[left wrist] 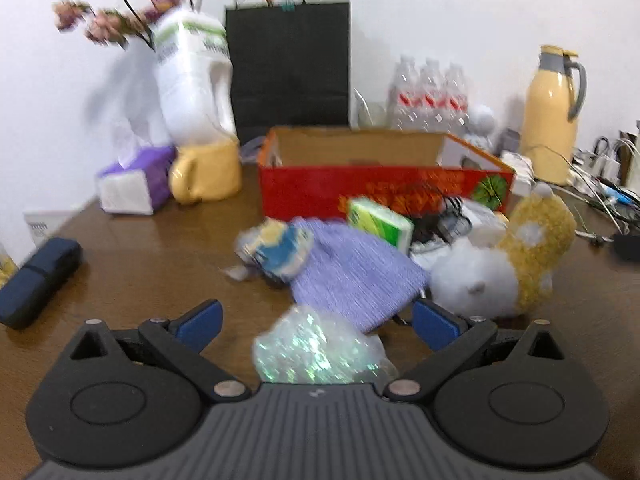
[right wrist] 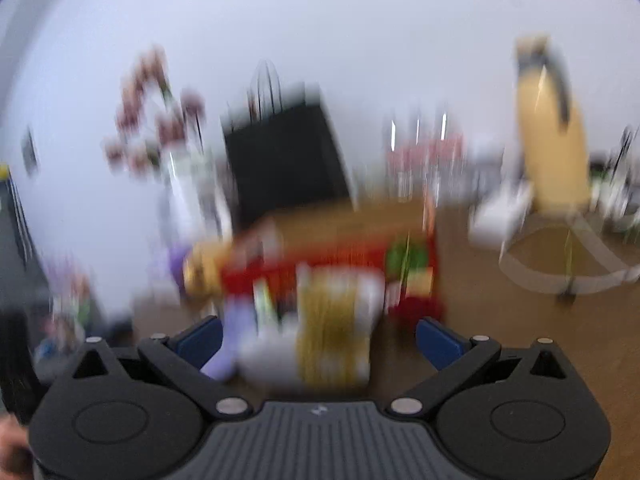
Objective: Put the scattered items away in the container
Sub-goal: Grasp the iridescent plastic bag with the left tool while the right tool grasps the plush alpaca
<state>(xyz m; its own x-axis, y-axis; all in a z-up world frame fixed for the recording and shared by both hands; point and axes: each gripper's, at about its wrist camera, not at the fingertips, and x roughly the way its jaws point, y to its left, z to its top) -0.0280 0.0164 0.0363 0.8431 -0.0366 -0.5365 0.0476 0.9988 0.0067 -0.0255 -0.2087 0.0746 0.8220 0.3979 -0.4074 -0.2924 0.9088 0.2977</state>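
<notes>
Left gripper spread wide, blue fingers flanking an iridescent plastic wrapper without touching it. Beyond: purple knit cloth, green tissue pack, yellow-and-white plush toy, then the open red box on the brown worktop. Right gripper likewise wide, empty, facing the blurred plush toy and red box.

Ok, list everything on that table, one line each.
Box: one, red, centre back.
Knit hat: one, lilac, before box.
Plush toy: one, yellow-white, right.
Tissue pack: one, green, against box.
Shiny wrapper: one, iridescent, nearest.
Mug: one, yellow, left of box.
Tissue box: one, purple, far left.
Case: one, navy, left edge.
Flask: one, yellow, back right.
Paper bag: one, black, back.
Left gripper: open.
Right gripper: open, blurred.
</notes>
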